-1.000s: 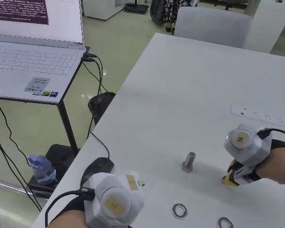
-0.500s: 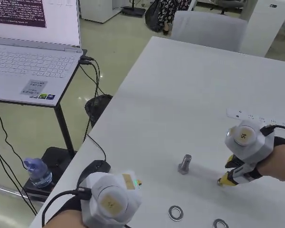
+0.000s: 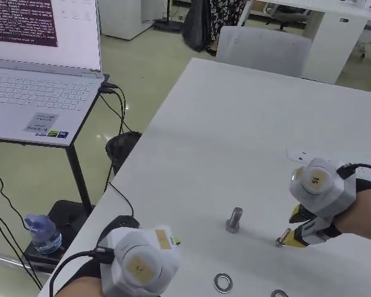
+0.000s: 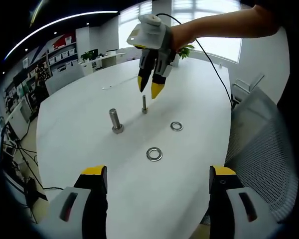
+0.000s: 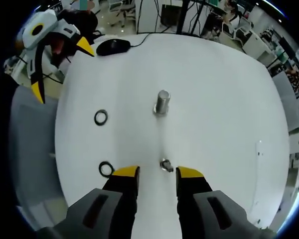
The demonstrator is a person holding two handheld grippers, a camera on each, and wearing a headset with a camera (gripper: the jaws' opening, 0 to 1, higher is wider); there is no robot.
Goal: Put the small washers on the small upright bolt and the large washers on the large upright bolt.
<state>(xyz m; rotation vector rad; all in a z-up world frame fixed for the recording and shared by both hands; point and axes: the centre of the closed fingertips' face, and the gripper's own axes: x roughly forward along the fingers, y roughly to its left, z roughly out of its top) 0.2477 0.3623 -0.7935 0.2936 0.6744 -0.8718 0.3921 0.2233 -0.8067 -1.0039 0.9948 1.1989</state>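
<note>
The large bolt (image 3: 234, 219) (image 4: 115, 121) (image 5: 162, 102) stands upright on the white table (image 3: 247, 124). The small bolt (image 4: 145, 103) (image 5: 166, 165) stands upright just to its right. My right gripper (image 3: 287, 230) (image 4: 149, 88) (image 5: 158, 174) hovers over the small bolt, open by a narrow gap with nothing in it. Two washers lie flat nearer me, one (image 3: 222, 283) (image 4: 154, 154) (image 5: 100, 117) in front of the large bolt and the other (image 3: 279, 294) (image 4: 176, 126) (image 5: 106, 169) to its right. My left gripper (image 4: 158, 174) (image 5: 60, 69) is wide open and empty at the near table edge.
A laptop (image 3: 37, 80) sits on a stand left of the table. A black mouse (image 3: 117, 226) lies at the near left corner. A white power strip (image 3: 303, 156) lies beyond the right gripper. A chair (image 3: 260, 46) stands at the far end and a water bottle (image 3: 42, 232) on the floor.
The whole head view has shifted with my head. The right gripper has tilted slightly, and its yellow tips now show beside the small bolt. The left gripper and washers have stayed put.
</note>
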